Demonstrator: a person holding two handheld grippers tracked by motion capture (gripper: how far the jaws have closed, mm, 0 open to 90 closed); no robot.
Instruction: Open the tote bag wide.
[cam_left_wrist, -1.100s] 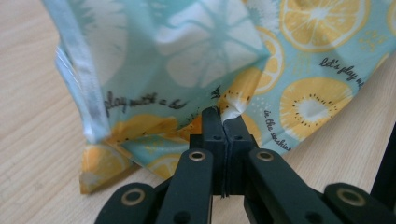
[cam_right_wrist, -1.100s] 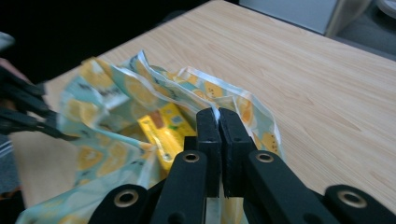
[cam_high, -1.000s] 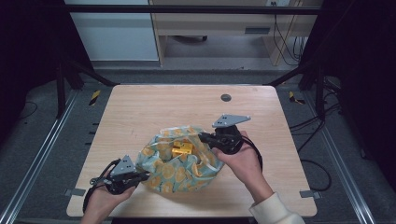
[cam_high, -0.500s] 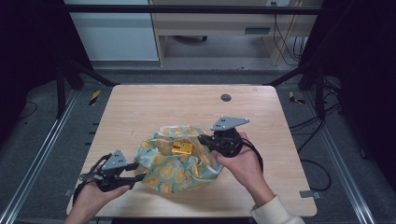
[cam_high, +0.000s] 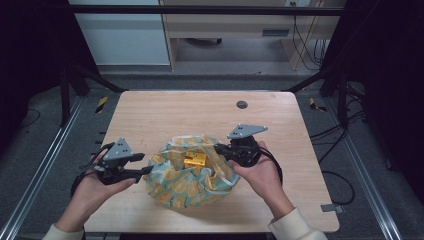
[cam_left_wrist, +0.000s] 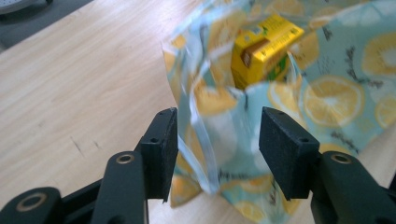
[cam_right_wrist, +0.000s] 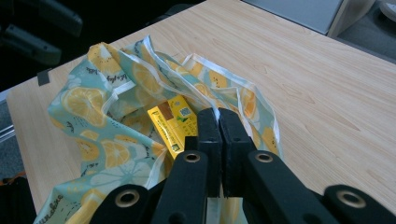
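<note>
Bag (cam_high: 187, 175): lemon-print, mid-table, mouth gaping, yellow box (cam_high: 195, 160) inside. Right gripper (cam_high: 220, 149): jaws pinched on bag rim. Left gripper (cam_high: 148, 170): jaws have just been opening, spread, fabric loose between. Step: regripping left edge. Next: fresh pinch there

High view looks down on the table (cam_high: 150, 115); both gripper views closely share the bag (cam_left_wrist: 327, 102).

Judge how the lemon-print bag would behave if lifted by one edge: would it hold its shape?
Probably not. The lemon-print bag lies crumpled and folded on the table, so it looks like thin, floppy cloth that would sag. The yellow carton inside would likely slide toward the lowest point. The right gripper, pinching the rim, suggests a small grip suffices.
</note>
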